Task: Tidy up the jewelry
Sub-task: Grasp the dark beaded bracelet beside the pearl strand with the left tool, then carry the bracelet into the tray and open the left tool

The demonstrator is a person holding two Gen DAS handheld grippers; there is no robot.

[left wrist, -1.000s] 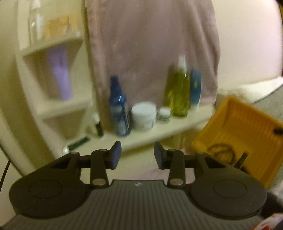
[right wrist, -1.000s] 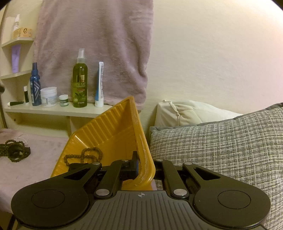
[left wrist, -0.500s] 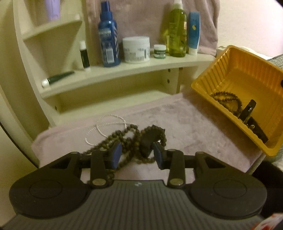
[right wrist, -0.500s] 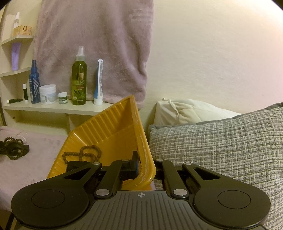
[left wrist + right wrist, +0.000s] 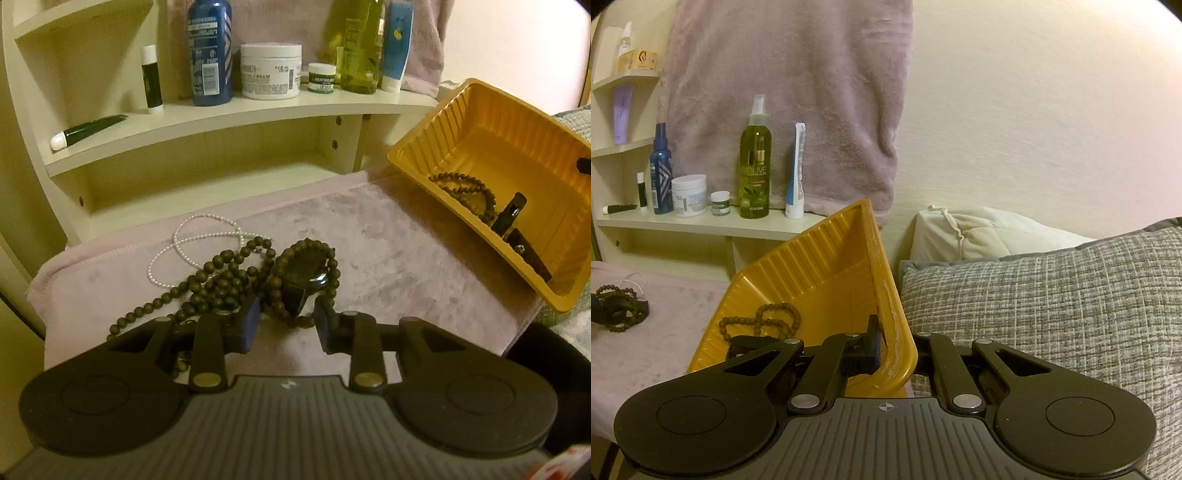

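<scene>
The tray point(image 5: 476, 122) is orange-yellow with ribbed walls. The beads point(image 5: 221, 280) are dark olive-brown; the thin strand point(image 5: 192, 240) is pearl white. The cloth point(image 5: 406, 258) under them is pale mauve, like the hanging towel point(image 5: 790, 92). The cushion point(image 5: 1052, 295) is grey with a white woven check. One bottle point(image 5: 755, 162) is olive green, another point(image 5: 661, 173) blue. The tongs point(image 5: 286, 323) are black with blue pads point(image 5: 252, 321).

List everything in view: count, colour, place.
bead strands: tangled pile, dark brown, on mat
watch: one, black, in the pile
pearl strand: one, white, behind pile
mat: one, mauve, below shelf
tray: one, orange, tilted, holds a bead strand and dark items
shelf toiletries: several, on shelf
pillow: one, grey, right of tray
left gripper: open, at the pile
right gripper: shut on tray wall
</scene>
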